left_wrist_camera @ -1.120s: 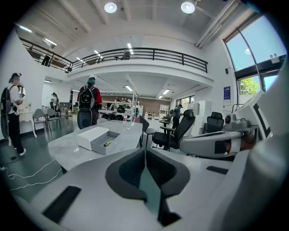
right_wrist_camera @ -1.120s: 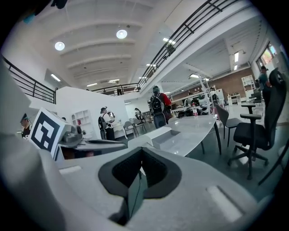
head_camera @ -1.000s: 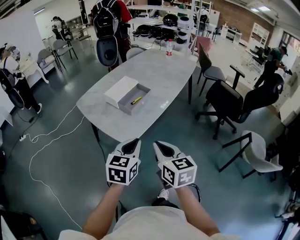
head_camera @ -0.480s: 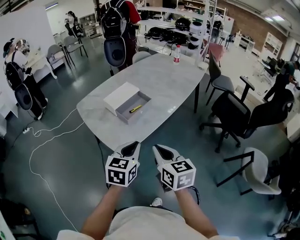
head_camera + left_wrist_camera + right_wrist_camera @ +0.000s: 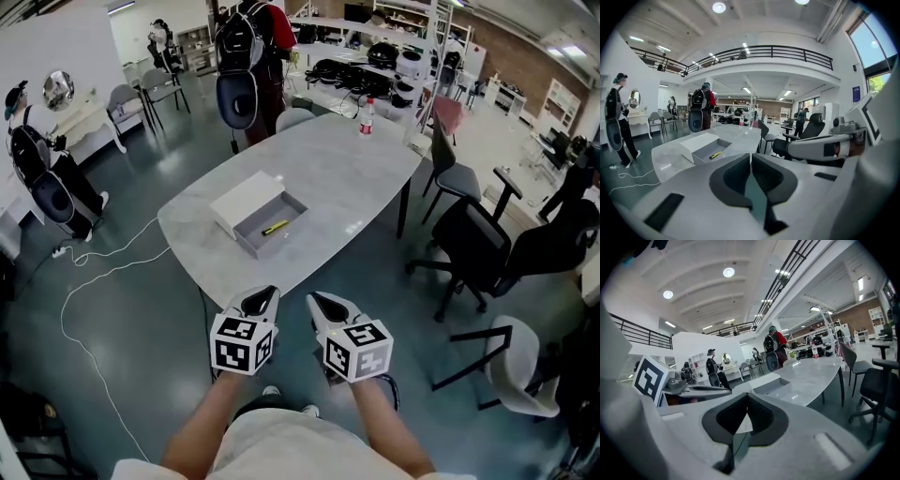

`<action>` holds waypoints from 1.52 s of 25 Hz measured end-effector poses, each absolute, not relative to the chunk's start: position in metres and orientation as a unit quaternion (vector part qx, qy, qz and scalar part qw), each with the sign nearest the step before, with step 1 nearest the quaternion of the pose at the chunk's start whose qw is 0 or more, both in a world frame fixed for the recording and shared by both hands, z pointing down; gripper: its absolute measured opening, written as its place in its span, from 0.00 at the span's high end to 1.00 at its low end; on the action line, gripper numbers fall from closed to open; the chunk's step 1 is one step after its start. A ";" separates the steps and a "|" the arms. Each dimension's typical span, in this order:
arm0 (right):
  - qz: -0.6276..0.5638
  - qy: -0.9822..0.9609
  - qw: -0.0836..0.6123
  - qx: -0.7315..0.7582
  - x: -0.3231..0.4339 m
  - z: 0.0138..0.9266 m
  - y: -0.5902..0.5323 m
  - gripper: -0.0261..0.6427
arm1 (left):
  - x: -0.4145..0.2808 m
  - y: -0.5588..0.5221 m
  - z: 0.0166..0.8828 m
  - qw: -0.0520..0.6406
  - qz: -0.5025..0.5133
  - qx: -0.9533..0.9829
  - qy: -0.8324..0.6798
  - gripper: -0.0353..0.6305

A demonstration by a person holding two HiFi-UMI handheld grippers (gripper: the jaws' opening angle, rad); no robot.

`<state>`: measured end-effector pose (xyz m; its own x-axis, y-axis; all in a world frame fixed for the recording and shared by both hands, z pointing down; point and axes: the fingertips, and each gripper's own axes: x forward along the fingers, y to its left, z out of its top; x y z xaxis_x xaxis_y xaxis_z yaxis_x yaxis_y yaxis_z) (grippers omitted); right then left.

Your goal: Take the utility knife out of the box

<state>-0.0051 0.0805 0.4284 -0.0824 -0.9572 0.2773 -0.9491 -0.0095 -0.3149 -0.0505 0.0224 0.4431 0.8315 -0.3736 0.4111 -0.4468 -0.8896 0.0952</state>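
Grey table (image 5: 347, 178), bottle (image 5: 367, 115) at far end, black chair (image 5: 506, 248) near

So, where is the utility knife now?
Head view, left of centre: the utility knife lies in the open grey box on the table, by its white lid.

Not a single word, number or brand name can be read. The marker cubes (image 5: 244, 342) on the left gripper (image 5: 263, 296) and right gripper (image 5: 320, 302) bear only black-and-white square patterns, not letters. A blue sign (image 5: 857, 93) in the left gripper view and the bottle's (image 5: 367, 114) red label are too small to read.
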 end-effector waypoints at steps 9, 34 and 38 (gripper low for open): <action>-0.221 0.709 0.000 -0.670 0.019 0.440 0.048 0.95 | -0.028 -0.012 0.457 0.108 0.196 0.948 -0.226 0.92; -0.249 0.705 -0.031 -0.663 0.078 0.453 -0.132 0.95 | 0.037 -0.186 0.478 0.143 0.212 0.943 -0.215 0.92; -0.254 0.706 -0.045 -0.659 0.077 0.457 -0.159 0.95 | 0.038 -0.211 0.486 0.152 0.215 0.941 -0.211 0.92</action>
